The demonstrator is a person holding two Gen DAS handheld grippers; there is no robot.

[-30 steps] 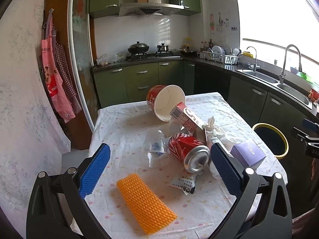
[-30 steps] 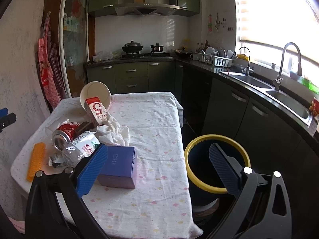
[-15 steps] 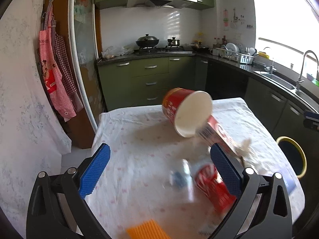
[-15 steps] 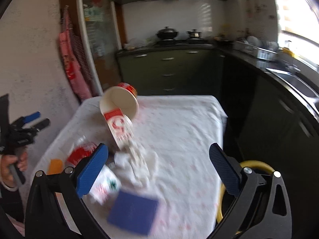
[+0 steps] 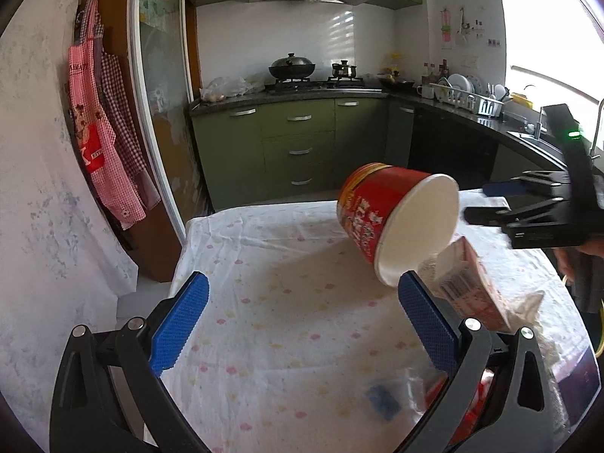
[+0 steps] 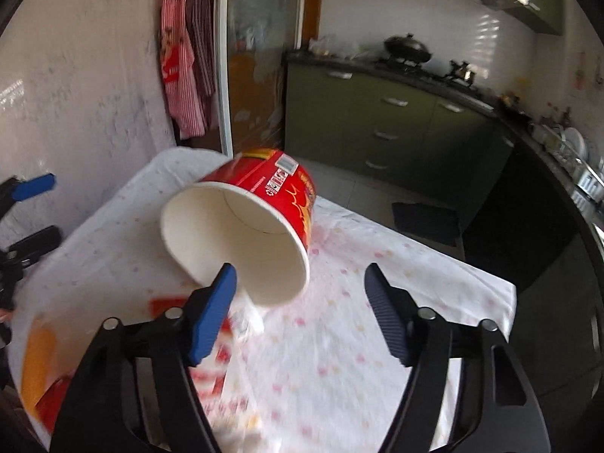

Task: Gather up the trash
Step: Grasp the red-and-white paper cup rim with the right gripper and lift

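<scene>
Both our grippers, left (image 5: pixel 298 324) and right (image 6: pixel 300 307), moved in, wide, empty; noodle cup (image 6: pixel 241 222) now nearest, likely first pick.

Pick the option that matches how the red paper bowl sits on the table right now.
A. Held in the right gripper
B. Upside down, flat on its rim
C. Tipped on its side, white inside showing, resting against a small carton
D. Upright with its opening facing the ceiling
C: the red paper bowl lies tipped with its white inside showing and leans on the small carton, while the right gripper is open and empty.
</scene>
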